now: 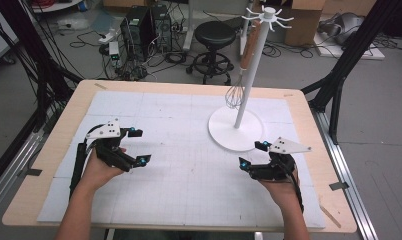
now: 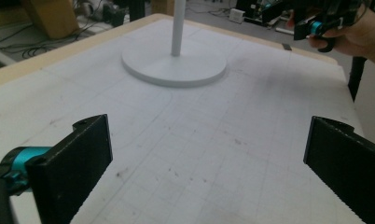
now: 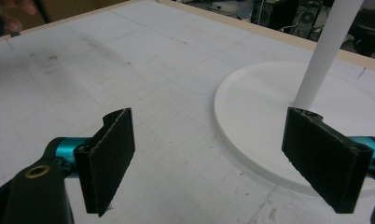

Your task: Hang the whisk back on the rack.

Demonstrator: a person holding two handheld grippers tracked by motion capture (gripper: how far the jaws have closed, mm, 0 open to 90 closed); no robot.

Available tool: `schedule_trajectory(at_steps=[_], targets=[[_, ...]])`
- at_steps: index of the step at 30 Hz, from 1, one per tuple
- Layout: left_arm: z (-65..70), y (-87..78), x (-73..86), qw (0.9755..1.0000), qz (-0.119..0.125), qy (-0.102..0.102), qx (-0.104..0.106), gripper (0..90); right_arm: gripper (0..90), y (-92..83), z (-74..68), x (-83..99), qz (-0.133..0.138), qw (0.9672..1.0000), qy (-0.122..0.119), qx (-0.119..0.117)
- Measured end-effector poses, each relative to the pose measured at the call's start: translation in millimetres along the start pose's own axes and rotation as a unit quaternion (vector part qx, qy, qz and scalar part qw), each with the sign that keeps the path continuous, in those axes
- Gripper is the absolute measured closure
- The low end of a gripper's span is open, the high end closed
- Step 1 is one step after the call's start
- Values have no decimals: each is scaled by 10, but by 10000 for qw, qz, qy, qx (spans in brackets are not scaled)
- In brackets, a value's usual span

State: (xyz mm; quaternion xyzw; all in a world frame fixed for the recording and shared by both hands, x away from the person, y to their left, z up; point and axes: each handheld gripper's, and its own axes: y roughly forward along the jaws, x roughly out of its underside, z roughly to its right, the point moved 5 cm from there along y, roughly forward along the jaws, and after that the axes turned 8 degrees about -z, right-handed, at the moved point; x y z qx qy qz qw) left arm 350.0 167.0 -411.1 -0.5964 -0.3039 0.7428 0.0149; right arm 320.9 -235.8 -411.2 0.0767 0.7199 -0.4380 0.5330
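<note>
In the high view, the left gripper (image 1: 138, 146) at the lower left and the right gripper (image 1: 252, 154) at the lower right both have jaws spread wide, grasping nothing. The white stand (image 1: 236, 129) is at centre right, its whisk (image 1: 234, 95) hanging beside the pole.

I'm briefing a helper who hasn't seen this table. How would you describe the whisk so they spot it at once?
Start at the white stand with the round base on the far right of the table. Follow its pole up to the hooked crown; the whisk hangs there beside the pole. Its brown handle and wire balloon set it apart, the sole utensil on the stand.
</note>
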Motion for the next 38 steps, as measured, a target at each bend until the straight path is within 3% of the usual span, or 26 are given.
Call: schedule_trajectory(at_steps=[9,18,24,38], targets=[[-52,-20,117,9999,-5,-145,-29,16,162,96,32,57,-166,9999,15,0],[-48,70,192,9994,-306,-141,-90,16,162,83,3,54,-157,9999,-16,30],[-61,67,213,9993,-315,-196,-101,16,162,84,5,59,-164,9999,12,13],[-82,132,278,9978,-598,-231,-183,16,162,102,14,80,-249,9997,20,7]])
